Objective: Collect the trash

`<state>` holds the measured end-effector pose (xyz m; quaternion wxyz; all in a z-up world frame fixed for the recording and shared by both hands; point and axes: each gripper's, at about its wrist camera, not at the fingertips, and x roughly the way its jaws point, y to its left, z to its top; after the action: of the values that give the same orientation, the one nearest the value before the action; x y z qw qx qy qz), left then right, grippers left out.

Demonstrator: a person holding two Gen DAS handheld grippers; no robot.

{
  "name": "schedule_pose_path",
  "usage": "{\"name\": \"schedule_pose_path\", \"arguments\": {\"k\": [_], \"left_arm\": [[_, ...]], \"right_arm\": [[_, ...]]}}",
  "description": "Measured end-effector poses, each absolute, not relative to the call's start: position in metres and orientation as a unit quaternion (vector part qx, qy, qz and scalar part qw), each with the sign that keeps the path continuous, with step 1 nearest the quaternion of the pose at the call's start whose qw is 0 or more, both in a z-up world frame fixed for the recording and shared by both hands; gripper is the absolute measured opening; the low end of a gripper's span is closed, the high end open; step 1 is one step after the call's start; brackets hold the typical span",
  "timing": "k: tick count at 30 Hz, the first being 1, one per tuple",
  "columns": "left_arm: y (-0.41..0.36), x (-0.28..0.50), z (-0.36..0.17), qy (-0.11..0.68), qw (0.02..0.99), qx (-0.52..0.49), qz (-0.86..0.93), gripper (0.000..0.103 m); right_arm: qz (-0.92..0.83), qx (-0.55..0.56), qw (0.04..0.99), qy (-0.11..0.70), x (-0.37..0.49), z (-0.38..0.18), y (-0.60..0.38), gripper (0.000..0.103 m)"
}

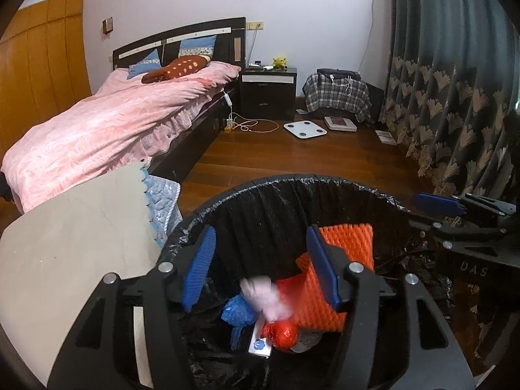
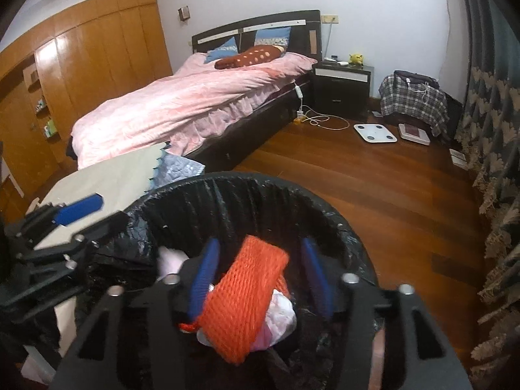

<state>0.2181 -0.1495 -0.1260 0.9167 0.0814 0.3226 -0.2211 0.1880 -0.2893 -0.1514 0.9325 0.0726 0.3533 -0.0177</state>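
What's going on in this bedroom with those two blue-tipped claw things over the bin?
A person is collecting trash with a handheld gripper in each hand, both held over a bin lined with a black bag. The left gripper is open, with a blurred pink wad below its fingers, apparently dropping in. The right gripper is open too, with an orange foam net between its fingers but not pinched. Blue and red scraps already lie in the bin.
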Motion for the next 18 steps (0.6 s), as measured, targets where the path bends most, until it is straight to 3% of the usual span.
{"name": "schedule_pose_path", "arguments": {"k": [5,7,11,18], "left_arm": [[-0.13,0.208,-0.106,0.304,0.926,0.078,-0.209,0.076],[-0.117,0.202,-0.095,0.295,0.932,0.075,-0.197,0.082],[-0.093,0.186,-0.073,0.283,0.94,0.065,-0.178,0.09],[-0.059,0.153,-0.042,0.266,0.952,0.05,-0.147,0.094]], "right_arm": [[-0.026,0.073,0.94,0.333,0.172,-0.132,-0.288,0.091],[-0.024,0.077,0.944,0.32,0.164,-0.121,-0.286,0.097],[-0.015,0.075,0.95,0.303,0.151,-0.101,-0.274,0.097],[0.018,0.063,0.957,0.282,0.125,-0.074,-0.241,0.097]]}}
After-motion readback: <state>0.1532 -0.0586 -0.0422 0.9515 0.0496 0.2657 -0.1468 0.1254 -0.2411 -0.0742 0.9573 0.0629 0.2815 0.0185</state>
